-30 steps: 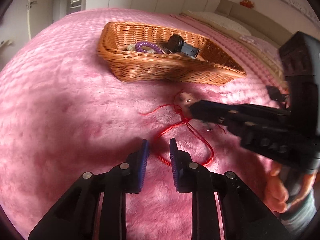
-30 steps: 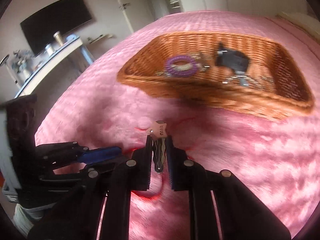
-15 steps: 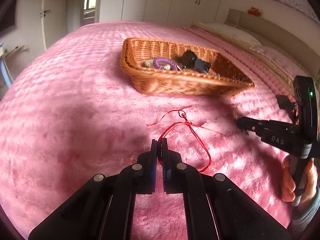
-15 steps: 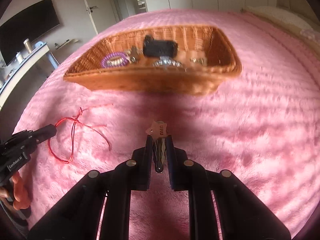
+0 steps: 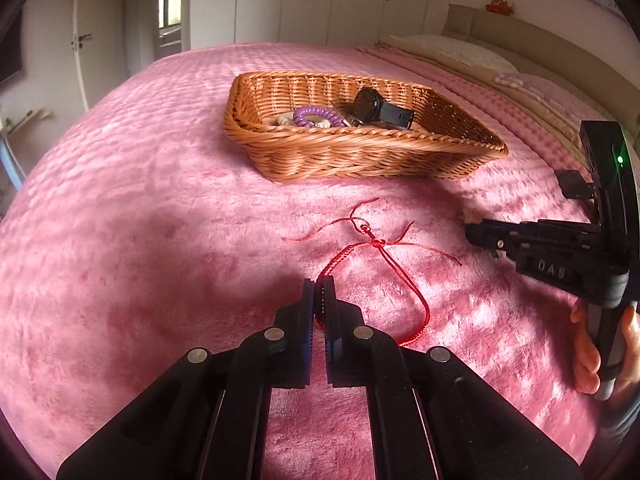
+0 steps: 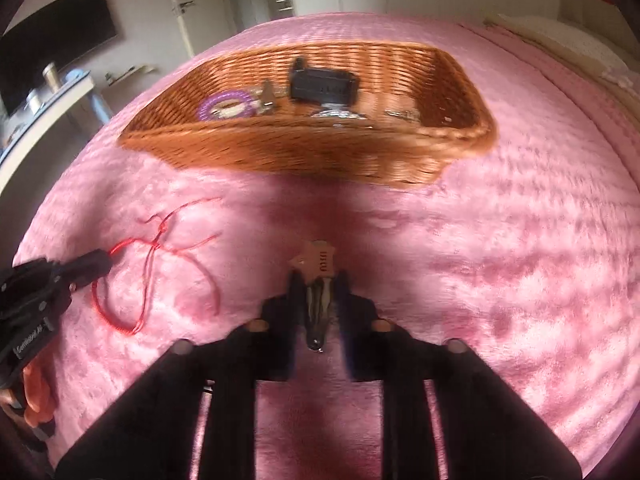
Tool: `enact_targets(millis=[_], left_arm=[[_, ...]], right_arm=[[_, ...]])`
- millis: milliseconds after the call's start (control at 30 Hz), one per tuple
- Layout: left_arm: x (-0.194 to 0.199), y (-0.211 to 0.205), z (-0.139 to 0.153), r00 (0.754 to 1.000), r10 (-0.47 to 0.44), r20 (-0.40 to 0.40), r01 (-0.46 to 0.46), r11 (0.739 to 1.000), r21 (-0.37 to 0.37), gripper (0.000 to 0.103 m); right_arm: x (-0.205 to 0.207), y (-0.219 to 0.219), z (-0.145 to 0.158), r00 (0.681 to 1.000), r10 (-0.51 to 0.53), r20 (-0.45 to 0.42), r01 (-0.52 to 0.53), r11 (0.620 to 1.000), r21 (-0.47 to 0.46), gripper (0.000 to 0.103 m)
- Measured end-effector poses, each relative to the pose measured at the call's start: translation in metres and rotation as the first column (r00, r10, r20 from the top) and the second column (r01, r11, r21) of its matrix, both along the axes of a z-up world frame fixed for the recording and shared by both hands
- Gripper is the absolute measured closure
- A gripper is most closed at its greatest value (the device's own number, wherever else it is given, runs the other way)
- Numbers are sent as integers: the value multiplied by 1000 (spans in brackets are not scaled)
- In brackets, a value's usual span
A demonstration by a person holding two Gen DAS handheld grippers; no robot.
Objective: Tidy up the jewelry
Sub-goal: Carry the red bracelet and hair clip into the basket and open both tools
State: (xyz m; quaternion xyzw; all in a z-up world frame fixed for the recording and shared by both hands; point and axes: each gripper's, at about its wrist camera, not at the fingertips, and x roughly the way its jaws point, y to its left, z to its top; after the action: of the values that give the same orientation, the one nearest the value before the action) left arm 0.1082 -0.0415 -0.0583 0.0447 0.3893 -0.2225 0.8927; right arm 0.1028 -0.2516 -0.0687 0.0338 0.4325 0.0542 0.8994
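Having just pinched the red braided cord bracelet point(image 5: 404, 280), the left gripper point(image 5: 319, 292) can lift it toward the far woven wicker basket point(image 5: 360, 152); the right gripper point(image 6: 318, 280) keeps clamping a small tan hair clip point(image 6: 318, 276)

A: What covers the bed?
B: A pink plush blanket point(image 5: 160, 208), deep-piled and matt, under a woven orange-brown wicker basket point(image 5: 360, 152) with a ribbed, faintly glossy weave.

A: And the smaller pieces?
B: A thin red braided cord bracelet point(image 5: 400, 280), fibrous; a purple coiled plastic hair tie point(image 5: 318, 117), smooth; a dark metal hair clip with a tan star tag point(image 6: 318, 292), slightly shiny.
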Motion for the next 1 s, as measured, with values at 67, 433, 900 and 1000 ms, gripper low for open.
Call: enact_targets(millis=[67,433,900,1000], left_arm=[[-1,0,3,1000,-8,10,8,1000,-7,101],[-17,20,69,990,4,143,18,989,-147,101],[72,-17,136,963,78,258,-33,985,-172,101],[97,-31,122,963,93,254,-57,988,-143,101]], right_arm=[[-4,5,4,1000,26,17,-26,1000,-3,90],[-31,4,85,975,50,216,-74,992,104,90],[66,-28,139,952,-100,290,83,994,71,89],[96,-40,125,960,-129,248,124,992,36,89]])
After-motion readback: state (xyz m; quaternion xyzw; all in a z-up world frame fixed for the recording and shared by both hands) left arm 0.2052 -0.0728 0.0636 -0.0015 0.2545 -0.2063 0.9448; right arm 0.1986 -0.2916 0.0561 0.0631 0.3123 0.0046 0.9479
